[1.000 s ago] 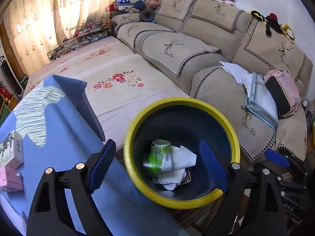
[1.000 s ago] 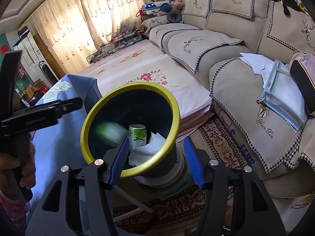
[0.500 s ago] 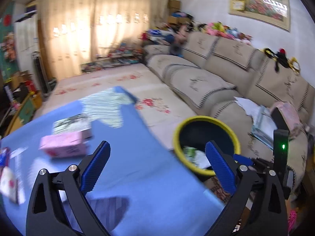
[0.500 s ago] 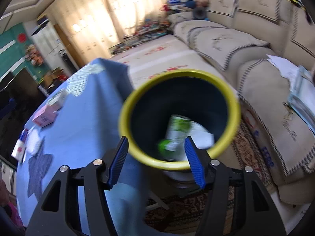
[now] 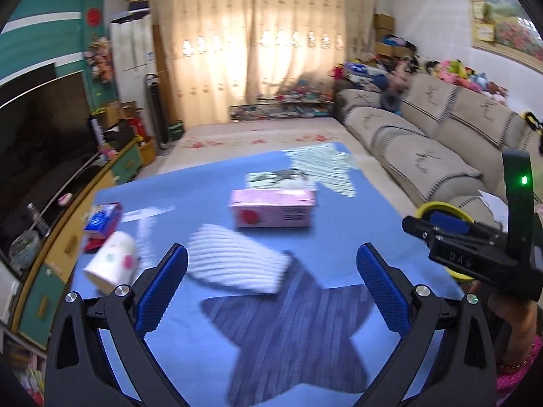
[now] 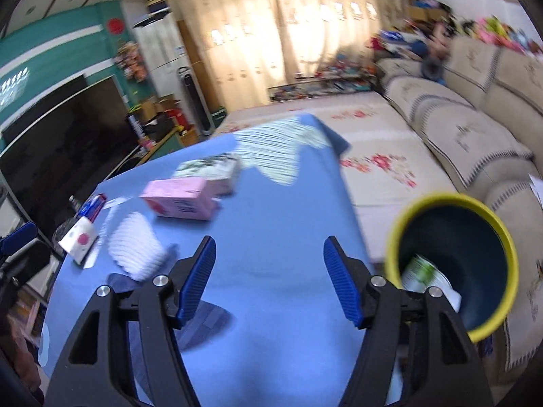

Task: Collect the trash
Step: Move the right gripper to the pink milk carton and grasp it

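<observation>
Left gripper (image 5: 271,288): spread wide, nothing between the blue pads (image 5: 163,291), hanging over the blue tablecloth (image 5: 210,203). Right gripper (image 6: 268,281): likewise spread and empty, also above the cloth, near its sofa-side edge.

Trash bin (image 6: 451,264), yellow-rimmed and dark inside: off that edge of the cloth, lower than the tabletop, to the right of the right gripper; inside, a green-and-white can (image 6: 419,271) on pale paper. Only a slice of the yellow rim (image 5: 437,207) visible from the left wrist, behind the black body of the other tool.

On the cloth: a pink box (image 5: 273,208) near the middle, a pale printed box (image 5: 278,178) just behind it, a white ribbed patch (image 5: 237,261) in front, a dark star shape (image 5: 298,332) nearer still. Paper cup with coloured dots (image 5: 113,264) on its side toward the TV-side edge, red-and-blue packets (image 5: 101,220) just beyond it.

Sofa (image 5: 424,135) beyond the bin; television (image 5: 40,135) on the opposite side.
</observation>
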{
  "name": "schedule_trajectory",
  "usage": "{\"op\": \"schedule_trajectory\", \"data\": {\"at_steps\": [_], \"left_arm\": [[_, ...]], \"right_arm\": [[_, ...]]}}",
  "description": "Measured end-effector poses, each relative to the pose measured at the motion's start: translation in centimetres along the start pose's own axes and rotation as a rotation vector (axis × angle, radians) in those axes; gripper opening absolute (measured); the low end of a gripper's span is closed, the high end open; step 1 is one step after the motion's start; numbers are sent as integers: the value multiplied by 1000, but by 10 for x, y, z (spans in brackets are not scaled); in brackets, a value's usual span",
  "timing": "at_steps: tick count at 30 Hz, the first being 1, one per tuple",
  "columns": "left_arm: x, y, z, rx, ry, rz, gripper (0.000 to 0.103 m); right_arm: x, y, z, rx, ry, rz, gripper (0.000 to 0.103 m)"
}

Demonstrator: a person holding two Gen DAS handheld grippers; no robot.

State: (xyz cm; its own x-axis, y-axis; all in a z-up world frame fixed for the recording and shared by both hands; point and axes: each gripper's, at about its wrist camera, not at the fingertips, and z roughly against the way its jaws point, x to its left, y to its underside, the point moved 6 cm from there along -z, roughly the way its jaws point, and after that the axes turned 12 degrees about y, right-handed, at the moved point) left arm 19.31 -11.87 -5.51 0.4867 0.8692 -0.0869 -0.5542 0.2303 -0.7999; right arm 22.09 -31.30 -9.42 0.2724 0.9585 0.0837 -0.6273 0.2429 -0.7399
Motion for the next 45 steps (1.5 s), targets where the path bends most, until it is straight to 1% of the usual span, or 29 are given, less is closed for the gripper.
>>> {"op": "schedule_trajectory", "data": {"at_steps": [2, 5, 7, 12, 16, 21, 26, 30, 32, 33, 36, 37, 40, 45], "left_arm": [[18, 6, 6, -2, -8, 21, 98], [44, 13, 14, -10, -24, 45, 98], [53, 15, 16, -14, -28, 61, 98], [84, 20, 23, -41, -34, 109, 98], [104, 31, 22, -40, -48, 138, 98], [123, 46, 20, -23, -64, 180, 98], [144, 55, 20, -34, -76, 230, 98], [158, 62, 13, -25, -69, 261, 98], [161, 65, 11, -22, -61, 268, 98], [162, 66, 10, -21, -56, 269, 98], [163, 68, 7, -17, -41, 269, 98], [164, 69, 7, -16, -39, 269, 98], [165, 72, 2, -8, -25, 269, 98], [162, 76, -10, 10, 9, 282, 98]], "right_arm": [[25, -10, -2, -13, -12, 34, 63], [52, -19, -9, -16, -14, 67, 63], [70, -26, -14, -20, -10, 88, 63], [102, -35, -30, -5, -2, 134, 64], [116, -32, -44, 25, -5, 173, 64], [111, -37, -55, 47, -10, 158, 65], [102, -50, -63, 43, 33, 145, 68], [103, -50, -71, 49, 39, 134, 73], [112, -46, -79, 61, 26, 153, 73], [118, -46, -82, 54, 12, 180, 73], [124, -46, -93, 43, 32, 258, 73], [124, -46, -98, 49, 20, 282, 73], [123, -44, -109, 58, -38, 297, 73], [123, -38, -130, 67, -57, 321, 74]]}}
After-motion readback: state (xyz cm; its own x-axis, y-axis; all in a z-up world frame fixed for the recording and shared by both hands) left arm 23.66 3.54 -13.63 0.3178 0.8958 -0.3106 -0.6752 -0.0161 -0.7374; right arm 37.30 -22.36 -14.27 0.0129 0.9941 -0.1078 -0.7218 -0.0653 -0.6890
